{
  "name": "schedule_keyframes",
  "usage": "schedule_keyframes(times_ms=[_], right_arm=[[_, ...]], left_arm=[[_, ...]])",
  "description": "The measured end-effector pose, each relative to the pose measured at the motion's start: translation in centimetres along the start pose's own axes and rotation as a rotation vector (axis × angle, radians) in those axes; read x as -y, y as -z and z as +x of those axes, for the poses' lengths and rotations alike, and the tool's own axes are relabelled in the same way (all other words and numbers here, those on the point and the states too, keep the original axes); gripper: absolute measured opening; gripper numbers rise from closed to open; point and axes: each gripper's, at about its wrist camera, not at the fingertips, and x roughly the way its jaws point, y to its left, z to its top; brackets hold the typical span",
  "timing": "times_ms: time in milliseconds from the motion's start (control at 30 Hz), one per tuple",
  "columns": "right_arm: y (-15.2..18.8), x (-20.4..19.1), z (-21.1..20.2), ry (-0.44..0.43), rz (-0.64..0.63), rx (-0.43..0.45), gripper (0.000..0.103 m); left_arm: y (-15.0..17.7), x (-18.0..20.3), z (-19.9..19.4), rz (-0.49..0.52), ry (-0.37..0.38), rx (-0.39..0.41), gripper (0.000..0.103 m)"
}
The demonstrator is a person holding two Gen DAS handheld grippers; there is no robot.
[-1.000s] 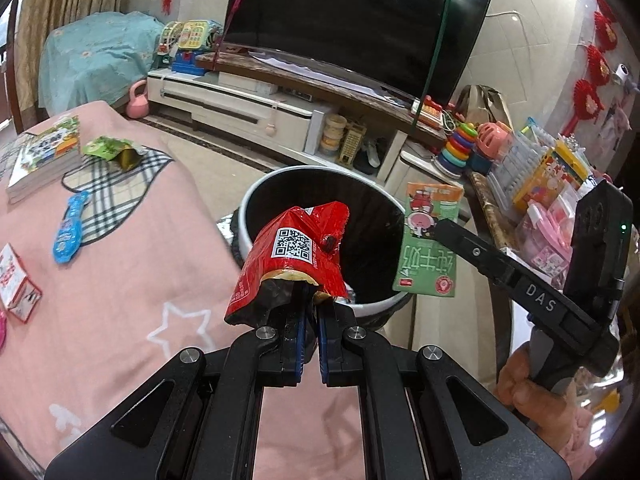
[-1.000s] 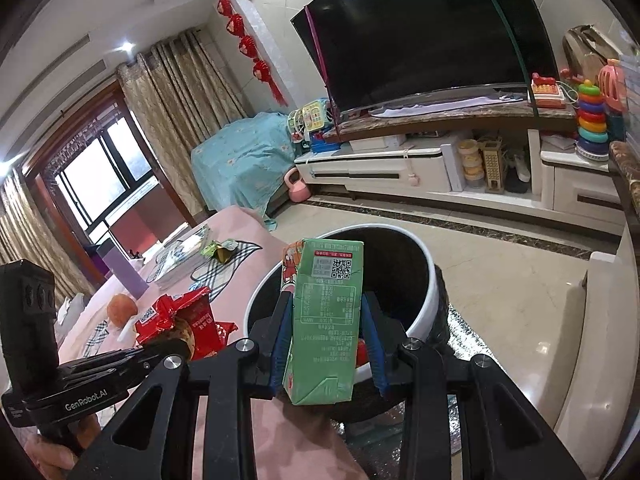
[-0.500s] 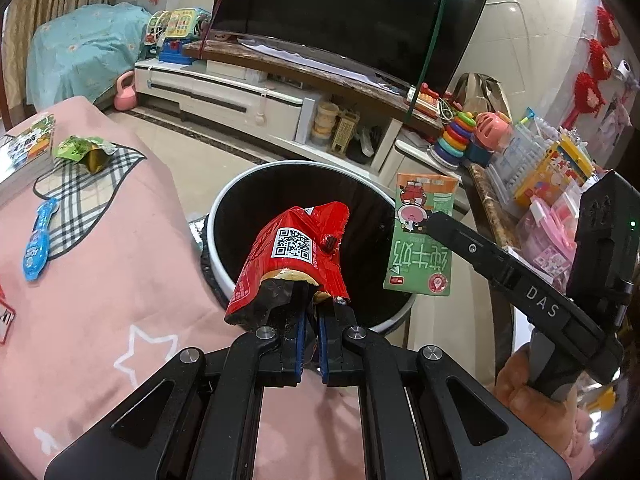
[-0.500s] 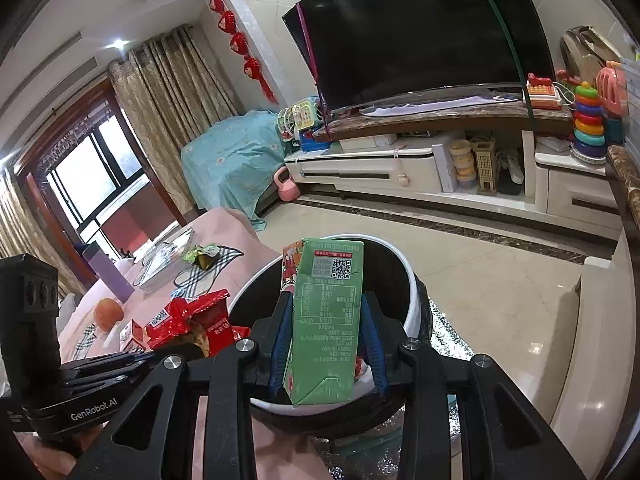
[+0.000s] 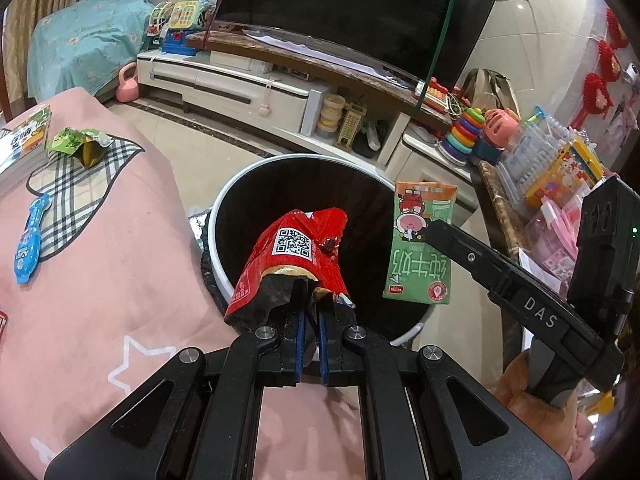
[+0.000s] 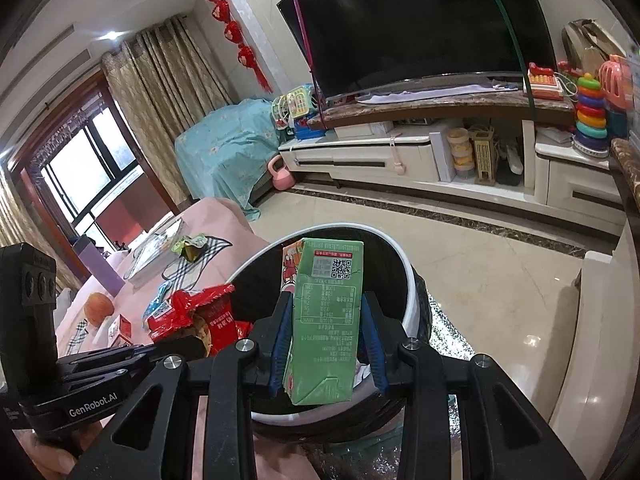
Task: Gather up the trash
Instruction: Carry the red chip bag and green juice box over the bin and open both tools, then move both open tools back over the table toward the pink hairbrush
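Left wrist view: the left claw (image 5: 311,312) pinches a red snack bag (image 5: 292,256) over the trash bin (image 5: 224,208). The bag hides the claw tips and the bin's bottom is too dark to see. The bin looks closer than before.

Right wrist view: the right claw (image 6: 326,336) squeezes a green milk carton (image 6: 326,320) above the bin, hiding part of it.

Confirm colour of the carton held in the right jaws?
Green carton, with a cartoon print on its front face; best in the left wrist view.
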Motion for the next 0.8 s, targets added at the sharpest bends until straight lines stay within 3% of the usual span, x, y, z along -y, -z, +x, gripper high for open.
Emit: schedule_keyframes(times_ms=[133, 200, 267, 400, 533, 633, 800], right_arm=[[-0.1, 0.3, 0.3, -0.005, 0.005, -0.008, 0.034], [-0.2, 0.3, 0.3, -0.006, 0.008, -0.010, 0.034], [-0.3, 0.5, 0.5, -0.014, 0.015, -0.016, 0.037], [-0.5, 1.0, 0.7, -0.034, 0.042, -0.023, 0.040], [-0.4, 0.9, 0.6, -0.044, 0.051, -0.025, 0.049], [-0.2, 0.5, 0.5, -0.052, 0.048, -0.028, 0.059], [0.5, -0.9, -0.1, -0.084, 0.038, -0.016, 0.084]], left_arm=[[-0.2, -0.1, 0.2, 0.000, -0.007, 0.001, 0.006], [-0.2, -0.1, 0.3, -0.001, -0.012, 0.001, 0.014], [-0.3, -0.1, 0.1, -0.001, -0.019, 0.011, 0.031], [-0.2, -0.4, -0.3, -0.004, -0.034, 0.023, 0.040], [0.5, -1.5, -0.9, -0.032, -0.051, 0.035, 0.054], [1.2, -2.5, -1.4, -0.057, -0.057, 0.034, 0.055], [2.9, -4.4, -2.7, -0.102, -0.086, 0.046, 0.064]])
